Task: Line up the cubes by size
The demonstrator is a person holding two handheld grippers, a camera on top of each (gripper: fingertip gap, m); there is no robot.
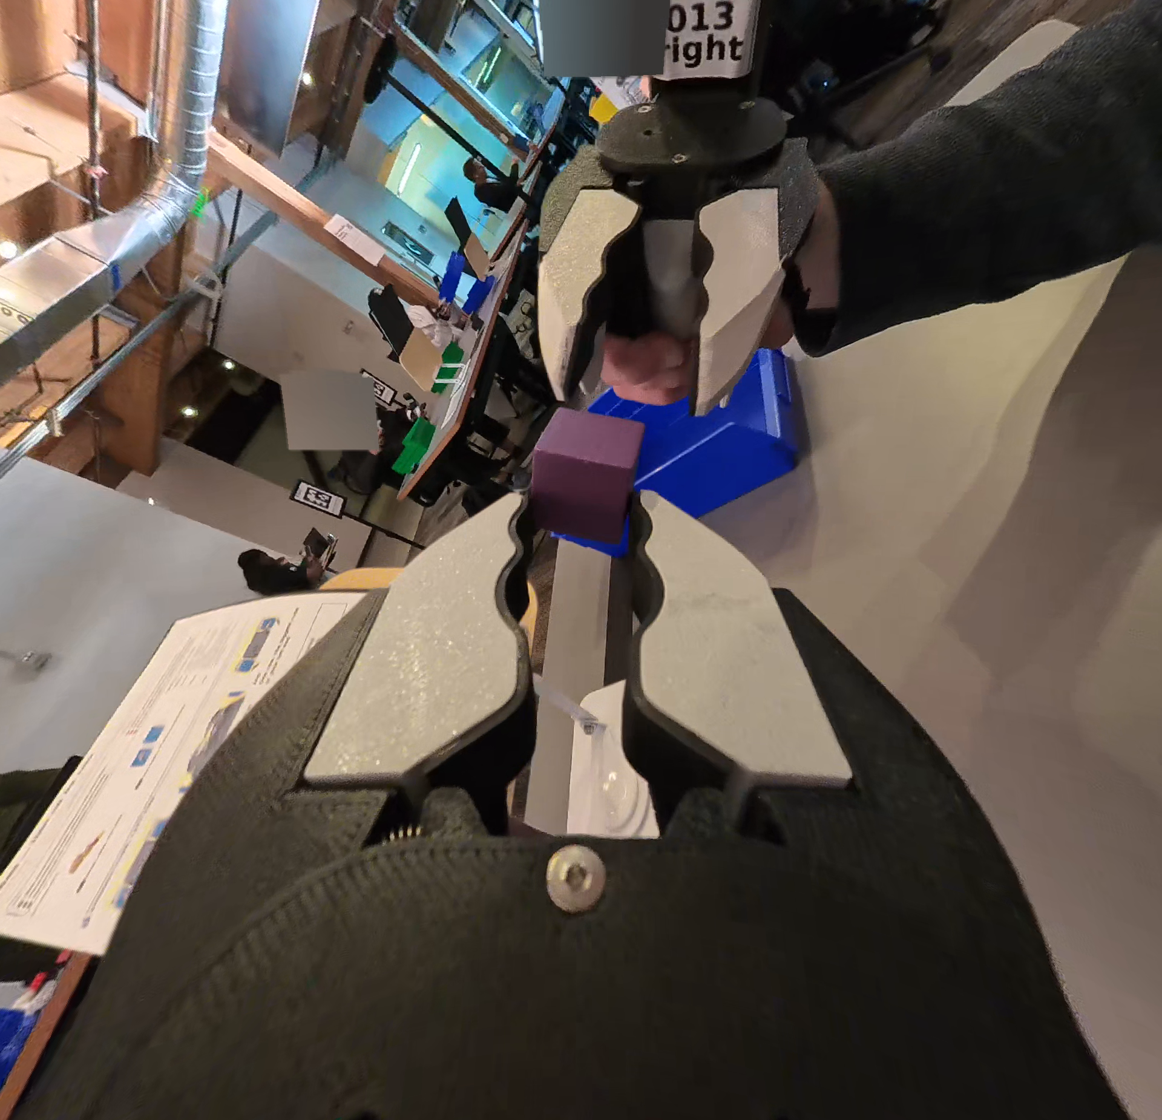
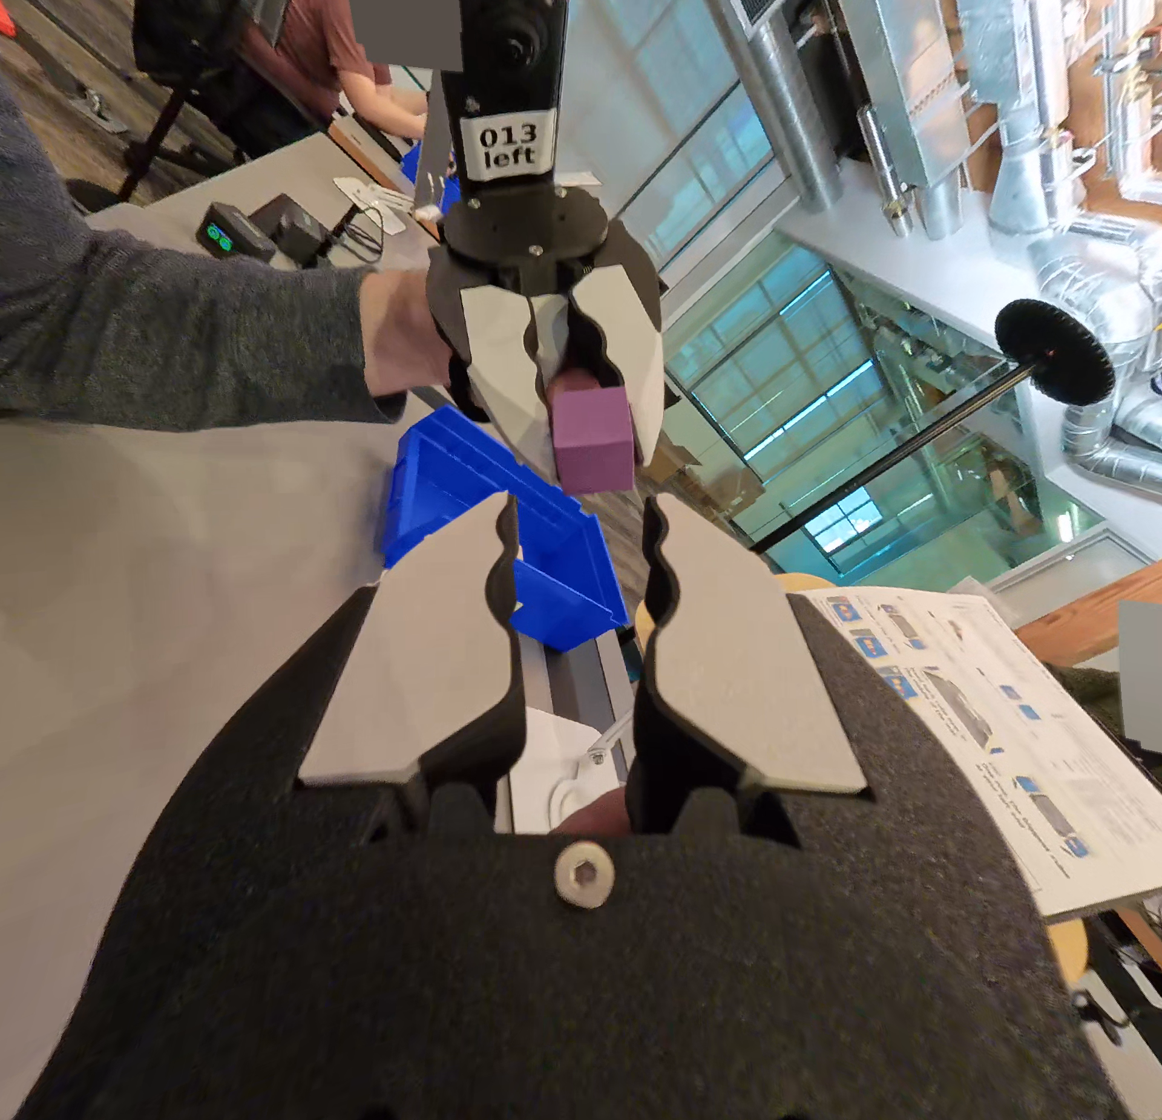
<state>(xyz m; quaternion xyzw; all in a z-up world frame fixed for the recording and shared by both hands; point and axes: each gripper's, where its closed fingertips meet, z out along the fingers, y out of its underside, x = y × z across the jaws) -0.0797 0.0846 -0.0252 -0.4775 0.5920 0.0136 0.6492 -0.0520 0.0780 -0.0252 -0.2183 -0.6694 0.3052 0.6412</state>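
Holding a purple cube (image 1: pixel 585 483) aloft, the left gripper (image 1: pixel 581 511) is clamping it; the right gripper (image 2: pixel 581 511), gaping empty, is facing it near the tabletop's (image 2: pixel 157 587) edge; a hand-over probably comes next.

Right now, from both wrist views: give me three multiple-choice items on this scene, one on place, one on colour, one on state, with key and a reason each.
1. Where is the blue bin?
A. on the grey table, behind the two grippers
B. on the floor
C. hanging from the ceiling pipes

2. What colour is the cube?
A. green
B. purple
C. yellow

3. How is the right gripper?
A. closed on the cube
B. closed on the bin's rim
C. open, with nothing between its fingers

Key: 1 A, the bin sits on the table beyond the fingertips in both views. 2 B, the cube is purple in both views. 3 C, the right wrist view shows a clear space between the right fingers, while the cube sits gripped between the left gripper's fingers opposite.
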